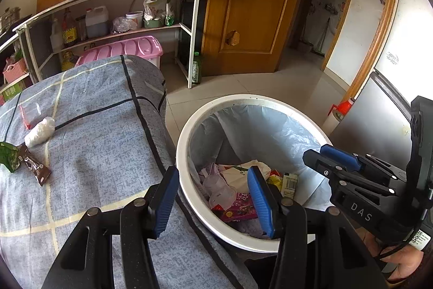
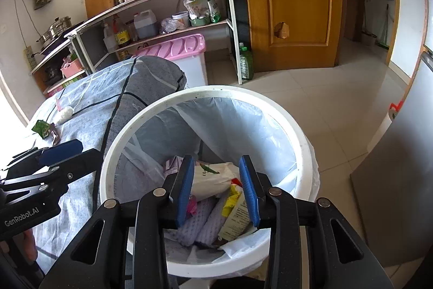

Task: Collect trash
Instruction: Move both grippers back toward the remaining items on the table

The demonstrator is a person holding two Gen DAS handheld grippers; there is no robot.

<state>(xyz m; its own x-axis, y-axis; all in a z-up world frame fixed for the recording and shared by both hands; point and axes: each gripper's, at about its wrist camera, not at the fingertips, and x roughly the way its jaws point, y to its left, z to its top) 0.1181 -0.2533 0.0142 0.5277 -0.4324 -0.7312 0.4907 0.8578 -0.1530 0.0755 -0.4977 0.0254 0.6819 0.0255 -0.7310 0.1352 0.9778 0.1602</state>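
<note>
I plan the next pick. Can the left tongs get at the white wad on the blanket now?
Probably yes. The left tongs are open and empty, and only bare blanket lies between them and the white wad.

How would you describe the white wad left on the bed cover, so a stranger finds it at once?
Start at the white bin, then look across the blue-grey checked bed cover beside it, toward its far side. There lie three pieces of litter; the white wad is the crumpled pale lump, unlike the green packet and brown wrapper beside it.
</note>
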